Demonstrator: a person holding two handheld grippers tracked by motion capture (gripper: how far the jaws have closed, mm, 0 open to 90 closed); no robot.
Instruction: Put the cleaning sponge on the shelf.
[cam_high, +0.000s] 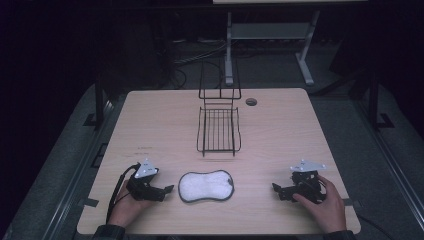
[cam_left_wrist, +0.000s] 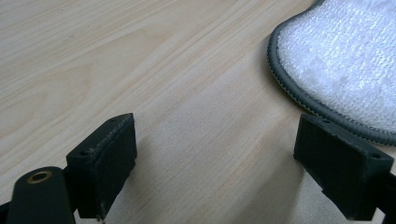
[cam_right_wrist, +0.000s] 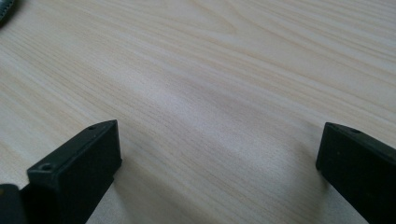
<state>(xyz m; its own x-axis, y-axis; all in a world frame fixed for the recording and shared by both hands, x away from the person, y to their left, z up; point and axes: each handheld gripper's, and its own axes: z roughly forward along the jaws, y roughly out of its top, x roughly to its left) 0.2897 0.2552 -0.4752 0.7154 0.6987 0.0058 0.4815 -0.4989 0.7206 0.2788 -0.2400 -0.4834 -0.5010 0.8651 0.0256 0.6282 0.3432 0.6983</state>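
A white scrubbing pad with a grey stitched border is lying flat on the wooden table, near the person's edge and between the two grippers. It is peanut-shaped, pinched slightly at the waist, and its long axis is running left to right across the table in the high view, one rounded end pointing at each gripper.

The left gripper is resting on the table just to the left of the pad, its jaws pointing toward the pad's left end and standing wide apart with nothing between them. In the left gripper view bare wood is showing between the jaws, and the pad's curved grey rim is sitting just beyond the right-hand jaw, not touching it.

The right gripper is lying well to the right of the pad, pointing leftward at its other end. Its jaws are also spread wide and empty; in the right gripper view they are framing plain tabletop.

A black wire rack is standing farther back at the table's middle, well apart from the pad, its tray slats running front to back.
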